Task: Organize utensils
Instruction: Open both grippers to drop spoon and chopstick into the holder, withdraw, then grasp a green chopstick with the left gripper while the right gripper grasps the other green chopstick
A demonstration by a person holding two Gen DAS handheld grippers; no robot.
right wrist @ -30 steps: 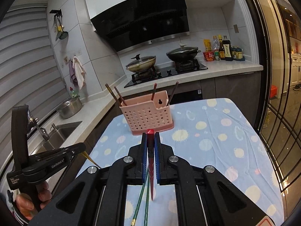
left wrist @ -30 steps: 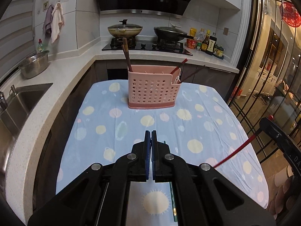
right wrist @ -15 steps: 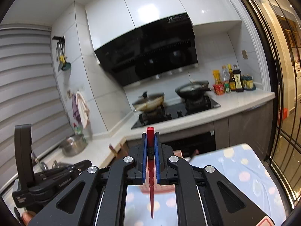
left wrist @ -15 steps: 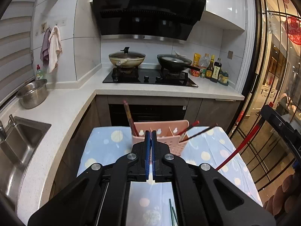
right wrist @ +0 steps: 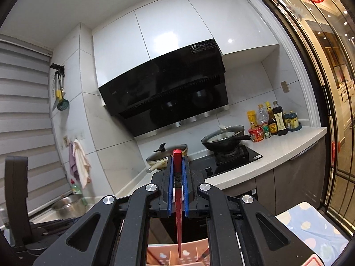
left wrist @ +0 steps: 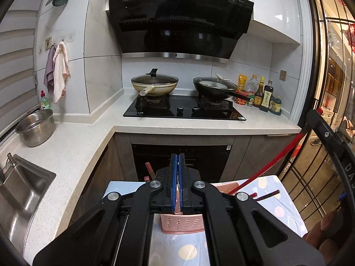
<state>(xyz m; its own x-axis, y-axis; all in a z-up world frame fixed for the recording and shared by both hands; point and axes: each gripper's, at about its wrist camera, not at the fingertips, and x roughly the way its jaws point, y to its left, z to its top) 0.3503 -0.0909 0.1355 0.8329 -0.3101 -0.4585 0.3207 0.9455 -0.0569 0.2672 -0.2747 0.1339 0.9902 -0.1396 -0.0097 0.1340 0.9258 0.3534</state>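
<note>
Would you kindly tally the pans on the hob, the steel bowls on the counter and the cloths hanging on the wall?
Pans: 2, the cream lidded pan and the black pan
Steel bowl: 1
Cloths: 2, the purple cloth and the white cloth
Total: 5

You can read "vatti" in small pale letters at the top left of the black range hood (left wrist: 179, 20), and a white sticker w/ a big "19" at its top right; the sticker's fine print is too small. The right gripper (left wrist: 346, 168) at the frame edge shows "DA", rest cut off. Sauce bottles (right wrist: 277, 119) have labels, not legible.
</note>
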